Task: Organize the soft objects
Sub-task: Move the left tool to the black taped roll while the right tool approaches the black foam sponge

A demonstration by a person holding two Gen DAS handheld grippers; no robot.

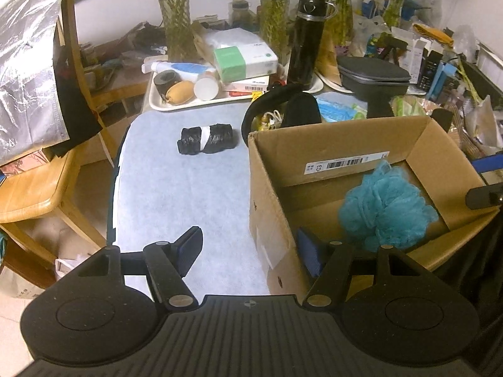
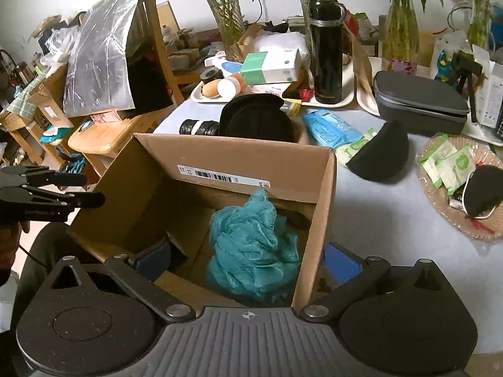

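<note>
Taking the open brown cardboard box (image 1: 314, 169) as the landmark and reading leftward-first: well to its left, on the pale blue table cover (image 1: 176, 207), lies a black rolled cloth bundle with a white band round its middle (image 1: 206, 139), apart from everything else. It looks like the next soft item to be collected.

The left gripper (image 1: 251, 251) hangs above the box's left wall, tilted steeply down, one pad over the cover and the other over the box's inside. Its jaws stand wide with nothing between them, which suits a reach toward the bundle.

Inside the box, against the right side of its floor, sits a teal mesh bath sponge (image 2: 251, 245), already stowed.

The right gripper (image 2: 248, 267) also points steeply down, straddling the box's right wall beside the sponge. Its jaws are spread wide and empty; it appears to have no hold on the sponge.

To the right of the box, a black soft dome-shaped pad (image 2: 382, 154) rests on the cover, seemingly still to be packed.
</note>
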